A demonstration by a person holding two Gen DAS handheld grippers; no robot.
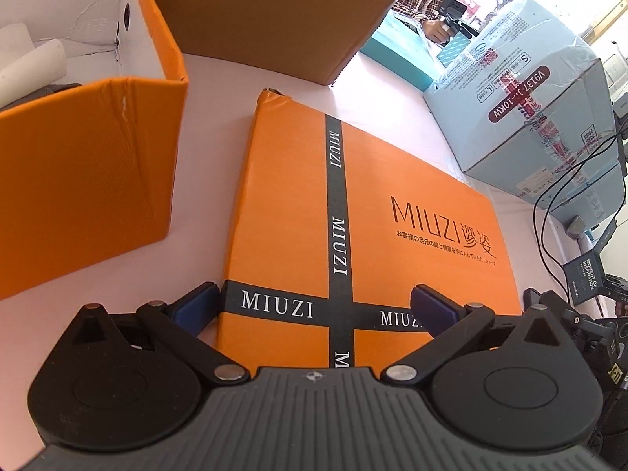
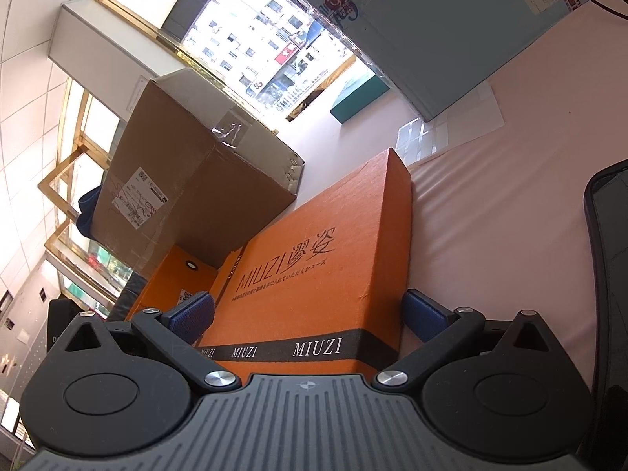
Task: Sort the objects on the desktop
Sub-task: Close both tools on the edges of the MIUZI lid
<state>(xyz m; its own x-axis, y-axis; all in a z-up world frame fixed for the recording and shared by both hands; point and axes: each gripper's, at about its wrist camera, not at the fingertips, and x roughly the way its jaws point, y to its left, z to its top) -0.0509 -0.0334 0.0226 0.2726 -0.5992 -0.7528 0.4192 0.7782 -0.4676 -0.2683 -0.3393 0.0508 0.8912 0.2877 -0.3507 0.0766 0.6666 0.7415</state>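
Note:
An orange MIUZI shoe-box lid with black crossed bands lies flat on the pale pink table. My left gripper is open wide at the lid's near end. Its left pad is just outside the lid's left edge and its right pad is over the top face. In the right wrist view the same lid fills the gap of my right gripper, which is also open wide, a blue pad at each side of the lid's near end. The open orange box stands to the left, with white rolls inside.
A big brown carton stands behind the lid, and a light blue carton to its right. A teal box and a person holding a camera are farther back. Black cables and gear crowd the right edge. A dark curved object stands at the right.

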